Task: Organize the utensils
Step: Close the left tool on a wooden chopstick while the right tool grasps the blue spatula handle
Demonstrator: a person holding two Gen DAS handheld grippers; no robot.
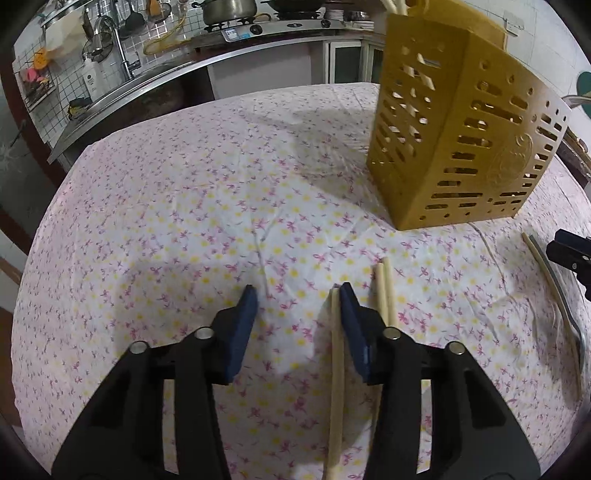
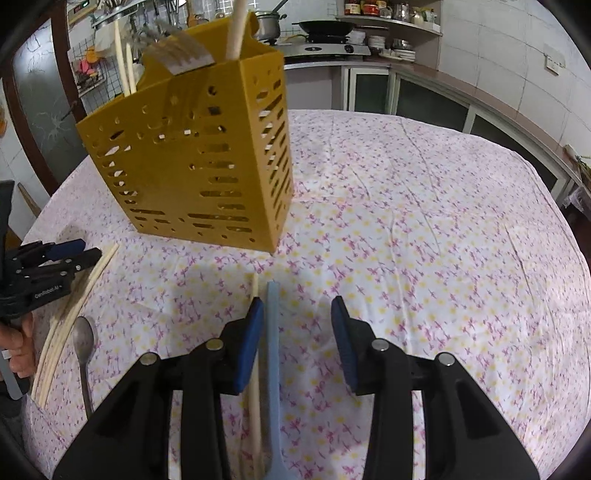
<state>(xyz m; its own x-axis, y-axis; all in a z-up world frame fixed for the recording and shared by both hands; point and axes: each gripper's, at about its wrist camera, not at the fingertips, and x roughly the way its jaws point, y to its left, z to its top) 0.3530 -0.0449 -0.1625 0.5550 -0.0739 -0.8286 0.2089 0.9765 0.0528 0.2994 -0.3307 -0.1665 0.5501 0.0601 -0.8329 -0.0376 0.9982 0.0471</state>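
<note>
Left tool straddles one of three chopsticks.

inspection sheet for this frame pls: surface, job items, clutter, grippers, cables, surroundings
Surface: table under a floral tablecloth, wrinkled.
Job's things: yellow slotted utensil holder stands upright, chopsticks and a fork already in it. Loose on the cloth: chopsticks, a metal spoon, a blue-handled utensil with one chopstick beside it.
Clutter: nothing seen.
Grippers: left gripper open, a chopstick lies between the jaws against its right pad. Right gripper open over the blue handle, not clamped.
Cables: nothing seen.
Surroundings: kitchen counter with sink and faucet, gas stove with a pot, shelves, tiled walls.
</note>
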